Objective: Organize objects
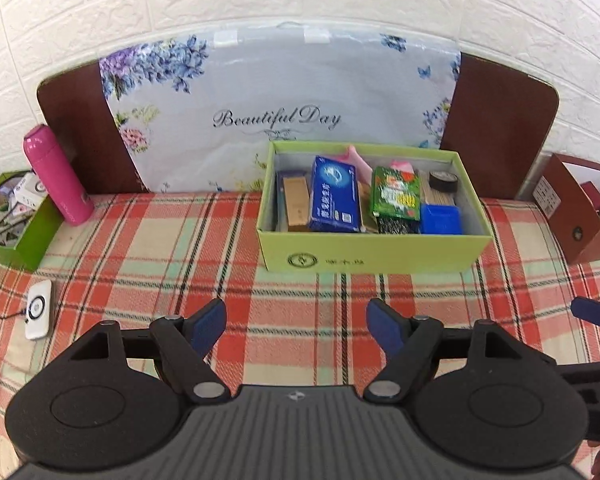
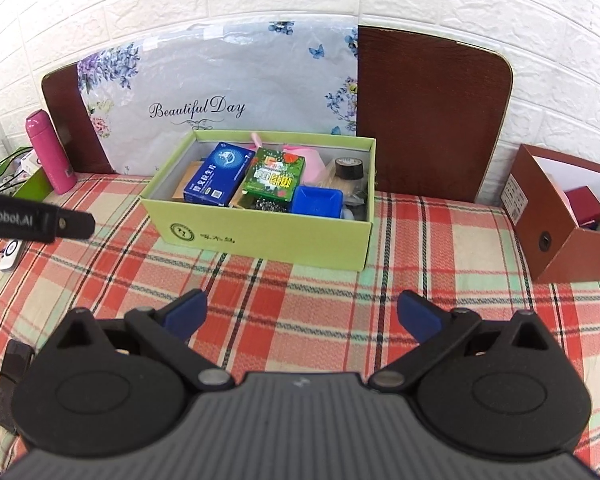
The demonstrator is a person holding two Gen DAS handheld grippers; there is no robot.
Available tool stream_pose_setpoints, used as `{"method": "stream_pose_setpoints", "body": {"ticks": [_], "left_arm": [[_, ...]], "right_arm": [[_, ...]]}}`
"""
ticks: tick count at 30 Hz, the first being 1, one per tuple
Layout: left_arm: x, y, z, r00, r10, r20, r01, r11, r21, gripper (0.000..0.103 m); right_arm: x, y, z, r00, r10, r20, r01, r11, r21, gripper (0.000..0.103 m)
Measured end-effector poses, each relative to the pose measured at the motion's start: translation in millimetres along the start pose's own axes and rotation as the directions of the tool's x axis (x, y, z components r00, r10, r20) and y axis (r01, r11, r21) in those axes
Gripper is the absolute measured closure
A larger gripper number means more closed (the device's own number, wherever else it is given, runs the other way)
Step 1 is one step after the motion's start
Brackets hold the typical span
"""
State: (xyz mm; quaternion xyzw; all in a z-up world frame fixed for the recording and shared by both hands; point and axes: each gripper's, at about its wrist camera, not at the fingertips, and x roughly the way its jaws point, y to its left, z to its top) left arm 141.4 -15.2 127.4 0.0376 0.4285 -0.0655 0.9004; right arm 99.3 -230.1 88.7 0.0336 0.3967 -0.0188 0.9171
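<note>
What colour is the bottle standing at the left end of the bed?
Pink, slightly darker at the cap. The bottle shows best in the left wrist view.

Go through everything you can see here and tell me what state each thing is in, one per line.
Light green cardboard box: lidless, packed full.
Pink cylindrical flask: capped, upright.
Reddish-brown cardboard box: open.
White power bank: flat, cable attached.
Left tongs: open, empty.
Right tongs: open, empty.

Left gripper (image 1: 296,330) and right gripper (image 2: 302,316) alike — black arms, blue pads, silver pivot screws, ribbed grey body, white lettering on one finger.
</note>
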Motion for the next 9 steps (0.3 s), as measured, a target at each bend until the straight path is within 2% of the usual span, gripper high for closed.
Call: {"method": "stream_pose_setpoints", "body": {"ticks": [9], "left_arm": [[-3.8,-3.7,-11.4,0.999,-0.02,-0.03,0.02,1.0,0.012,0.023]], "right_arm": [[-9.3,1.6,-6.9,1.0,-0.002,0.001,0.002,1.0,0.008,0.0]]}}
